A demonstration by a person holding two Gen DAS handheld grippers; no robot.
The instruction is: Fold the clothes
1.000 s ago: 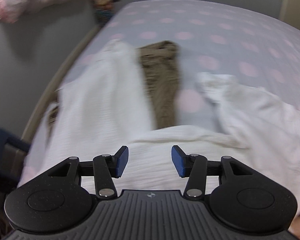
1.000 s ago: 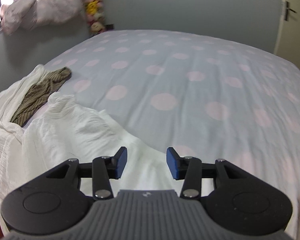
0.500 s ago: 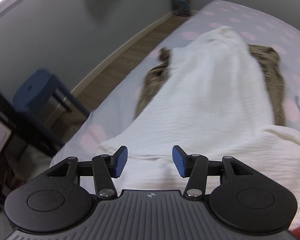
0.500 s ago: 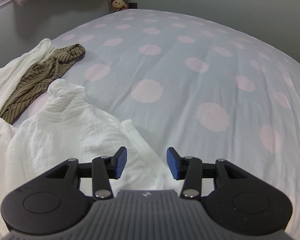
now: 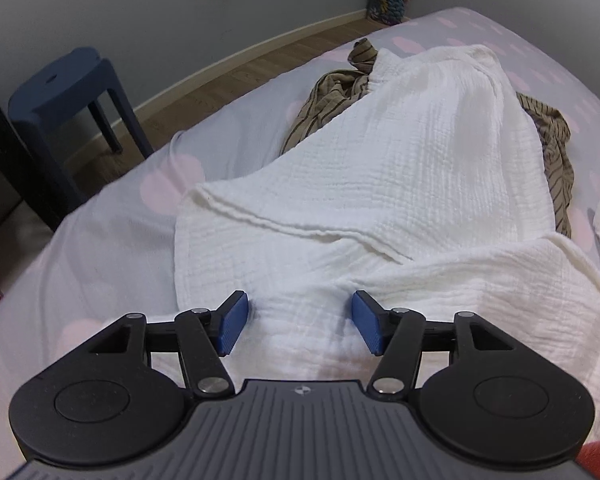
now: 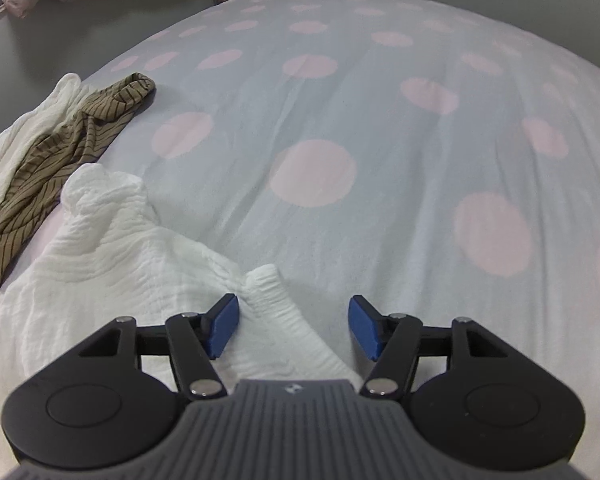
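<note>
White crinkled garment rumpled on polka-dot bedspread, overlapping striped brown garment. Left gripper and right gripper spread, holding nothing. Risk: pinching bedspread or both garments together.

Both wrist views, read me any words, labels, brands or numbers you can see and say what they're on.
No readable words or numbers in either view.
Left gripper: a small round emblem on its grey body, no letters.
Right gripper: a small mark on its grey body, too small to read.
White garment, striped garment, bedsheet: no tags or print visible.
</note>
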